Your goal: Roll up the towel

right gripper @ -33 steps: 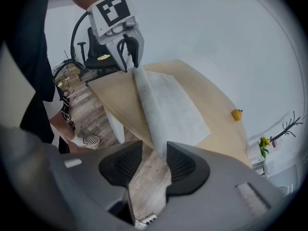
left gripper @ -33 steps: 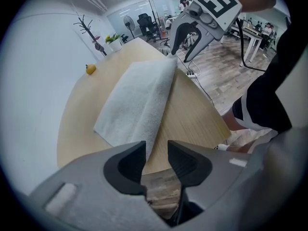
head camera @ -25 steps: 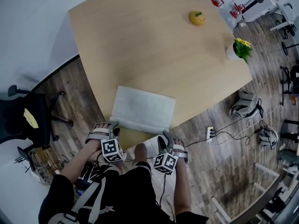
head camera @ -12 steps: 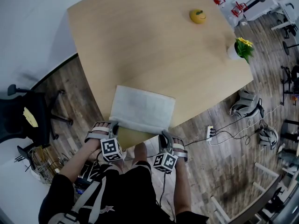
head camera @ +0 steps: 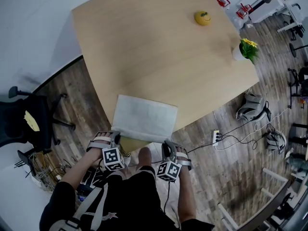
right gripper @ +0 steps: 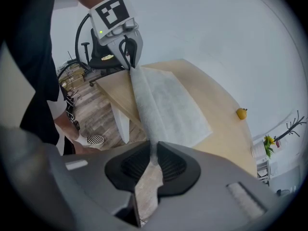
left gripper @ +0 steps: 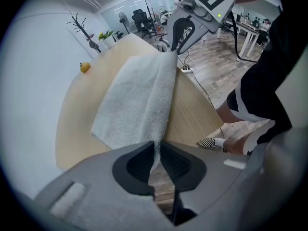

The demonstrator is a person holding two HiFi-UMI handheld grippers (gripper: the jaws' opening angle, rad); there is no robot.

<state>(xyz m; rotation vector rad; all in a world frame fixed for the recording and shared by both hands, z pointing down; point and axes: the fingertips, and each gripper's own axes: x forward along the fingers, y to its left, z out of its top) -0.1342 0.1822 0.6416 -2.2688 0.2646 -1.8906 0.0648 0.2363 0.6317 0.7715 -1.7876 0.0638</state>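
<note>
A pale grey towel (head camera: 144, 119) lies flat at the near edge of the wooden table (head camera: 144, 42). Its near edge is lifted and stretched between my two grippers. My left gripper (head camera: 117, 135) pinches the near left corner; its jaws are closing, with the cloth (left gripper: 139, 95) between the pads (left gripper: 169, 161). My right gripper (head camera: 167, 146) pinches the near right corner, its jaws also closing on the cloth (right gripper: 168, 105). In the left gripper view the right gripper (left gripper: 180, 40) holds the far end of the raised edge. In the right gripper view the left gripper (right gripper: 129, 52) does the same.
A yellow lemon-like fruit (head camera: 202, 18) lies far back on the table. A potted yellow flower (head camera: 246, 49) stands at its right corner. A black office chair (head camera: 29, 121) is on the left, and a power strip (head camera: 217, 138) with cables lies on the floor to the right.
Both grippers have closed on the towel's near corners and drawn back toward the person. The towel has slid a little toward the table's edge, with its near edge raised.
</note>
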